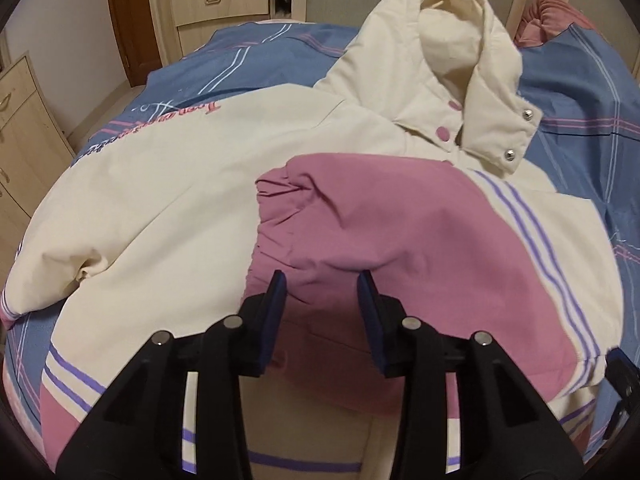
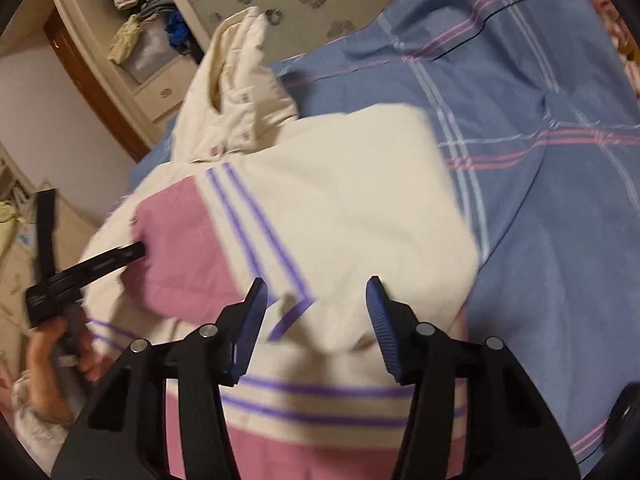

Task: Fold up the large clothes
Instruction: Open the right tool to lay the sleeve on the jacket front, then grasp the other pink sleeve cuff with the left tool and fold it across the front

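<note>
A cream padded jacket (image 1: 168, 200) with pink panels, purple stripes and a hood (image 1: 448, 40) lies front up on the blue checked bedsheet (image 1: 580, 92). One pink-cuffed sleeve (image 1: 400, 232) is folded across its chest. My left gripper (image 1: 322, 280) is open right at the pink cuff, with fabric bulging between the fingertips and the pads apart from it. In the right wrist view my right gripper (image 2: 317, 282) is open over the folded sleeve's cream part (image 2: 340, 208), near its purple stripes. The left gripper (image 2: 136, 250) and the hand (image 2: 52, 352) holding it show at the left there.
Pale wooden cabinets with drawers (image 1: 216, 0) stand beyond the bed's far edge, and another cabinet (image 1: 24, 128) stands at the left. A reddish pillow (image 1: 552, 16) lies by the headboard. Shelves with loose clothes (image 2: 136, 40) stand behind the hood.
</note>
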`<state>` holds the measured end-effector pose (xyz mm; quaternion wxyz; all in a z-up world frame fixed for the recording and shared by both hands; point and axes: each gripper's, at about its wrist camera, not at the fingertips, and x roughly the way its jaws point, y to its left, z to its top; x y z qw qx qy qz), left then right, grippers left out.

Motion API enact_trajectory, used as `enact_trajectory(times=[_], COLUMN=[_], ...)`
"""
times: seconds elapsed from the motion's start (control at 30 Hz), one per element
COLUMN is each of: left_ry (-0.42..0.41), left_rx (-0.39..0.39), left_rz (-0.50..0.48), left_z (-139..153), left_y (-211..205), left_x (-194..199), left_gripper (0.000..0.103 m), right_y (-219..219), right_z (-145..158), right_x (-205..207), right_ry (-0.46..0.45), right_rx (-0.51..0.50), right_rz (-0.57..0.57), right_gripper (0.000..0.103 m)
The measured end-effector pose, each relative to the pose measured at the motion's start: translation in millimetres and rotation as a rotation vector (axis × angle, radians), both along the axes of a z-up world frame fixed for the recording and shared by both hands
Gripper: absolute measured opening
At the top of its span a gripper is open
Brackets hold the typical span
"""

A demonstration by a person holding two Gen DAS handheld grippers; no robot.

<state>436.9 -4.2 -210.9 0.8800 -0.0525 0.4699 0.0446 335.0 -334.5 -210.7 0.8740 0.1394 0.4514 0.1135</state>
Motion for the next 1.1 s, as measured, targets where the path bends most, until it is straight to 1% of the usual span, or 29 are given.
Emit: enact_trajectory(times=[0.07,0.13,0.2,0.23,0.27,0.33,0.37,0.4,0.43,0.47,0.5,0.53,0.57,0.6,0.63,0.67,0.7,0.73,0.77,0.8,0.87,0.93,0.97,1.0,1.03,1.1], left_ry=[0.009,0.002,0.004,0.011,0.014,-0.004,-0.033,-0.075,-0.104,-0.128,-0.120,-0.093,-0.038,-0.006,-0.019,-0.047,-0.067,-0.087,-0.114,-0.141,-0.176,-0.197,-0.200,-0.202,-0.206,-0.216], left_rx=[0.036,0.118,0.179,0.186,0.179,0.105,0.059,0.029,0.021,0.015,0.018,0.028,0.041,0.049,0.028,-0.020,-0.074,-0.130,-0.184,-0.239,-0.361,-0.548,-0.661,-0.734,-0.797,-0.865], left_rz=[0.001,-0.016,-0.033,-0.034,-0.031,-0.029,-0.028,-0.019,-0.012,-0.005,-0.007,-0.016,-0.032,-0.039,-0.046,-0.060,-0.070,-0.063,-0.033,0.013,0.119,0.298,0.428,0.529,0.642,0.768], left_z=[-6,-9,-10,-10,-9,3,11,19,25,28,25,19,8,0,-1,2,7,13,19,24,30,23,11,1,-12,-31], left_y=[-2,-15,-27,-29,-28,-19,-13,-7,-3,-1,-2,-4,-7,-8,-4,3,11,25,45,68,122,196,239,268,299,341], left_x=[10,27,42,46,46,36,27,15,8,2,0,1,5,5,-1,-12,-22,-36,-51,-67,-93,-122,-139,-153,-168,-186], left_gripper=[0.039,0.039,0.040,0.040,0.040,0.046,0.056,0.066,0.068,0.071,0.071,0.071,0.071,0.071,0.071,0.072,0.080,0.085,0.093,0.096,0.101,0.101,0.101,0.101,0.101,0.101], right_y=[10,14,16,17,20,20,19,15,14,14,16,19,23,27,30,38,45,53,59,64,62,56,54,53,53,56], right_z=[-7,-24,-41,-46,-46,-33,-26,-13,-6,3,7,3,-9,-27,-41,-48,-50,-50,-50,-49,-52,-53,-53,-52,-52,-51], right_x=[3,22,43,49,49,39,32,20,14,9,9,15,25,35,39,35,28,23,19,17,18,19,19,17,16,18], right_ry=[0.012,0.049,0.067,0.065,0.066,0.060,0.042,-0.018,-0.054,-0.097,-0.127,-0.115,-0.067,-0.021,-0.021,-0.084,-0.129,-0.157,-0.177,-0.193,-0.188,-0.178,-0.179,-0.184,-0.187,-0.187], right_rx=[-0.041,-0.042,-0.068,-0.078,-0.091,-0.084,-0.057,-0.011,-0.005,-0.023,-0.079,-0.111,-0.137,-0.150,-0.167,-0.211,-0.234,-0.250,-0.274,-0.308,-0.298,-0.249,-0.235,-0.227,-0.231,-0.247], right_rz=[0.011,-0.019,-0.051,-0.064,-0.069,-0.043,-0.032,-0.021,-0.021,-0.032,-0.058,-0.068,-0.069,-0.061,-0.043,-0.023,0.005,0.041,0.065,0.066,0.065,0.063,0.061,0.060,0.059,0.057], right_gripper=[0.054,0.054,0.054,0.054,0.054,0.054,0.054,0.054,0.054,0.054,0.054,0.055,0.059,0.063,0.067,0.074,0.088,0.097,0.102,0.102,0.102,0.102,0.102,0.102,0.102,0.102])
